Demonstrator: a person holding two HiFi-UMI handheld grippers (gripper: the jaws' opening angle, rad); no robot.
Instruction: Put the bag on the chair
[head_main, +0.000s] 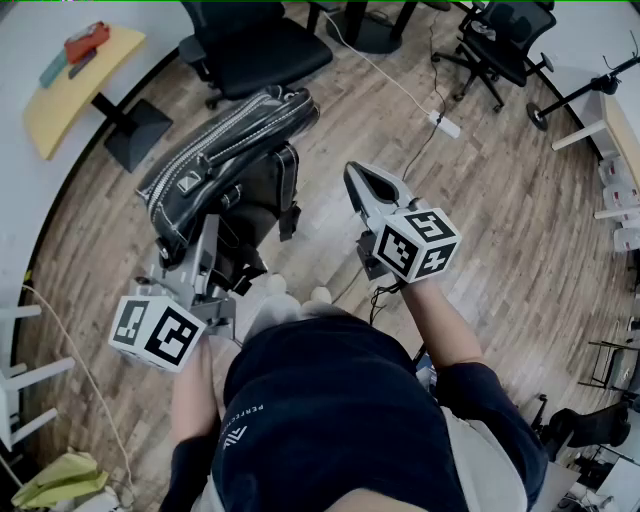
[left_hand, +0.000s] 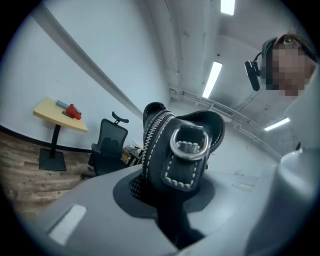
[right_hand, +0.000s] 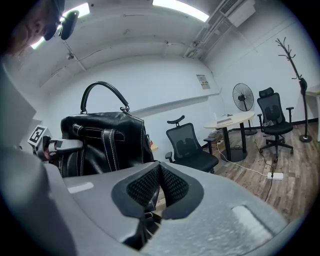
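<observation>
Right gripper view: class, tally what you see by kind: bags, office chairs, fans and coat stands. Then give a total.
bag: 1
office chairs: 2
fan: 1
coat stand: 1
Total: 5

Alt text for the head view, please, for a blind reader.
Seen from above, the left gripper holds a black leather bag over a wooden floor. The right gripper, shut and empty, hovers beside it; a black office chair stands ahead.
</observation>
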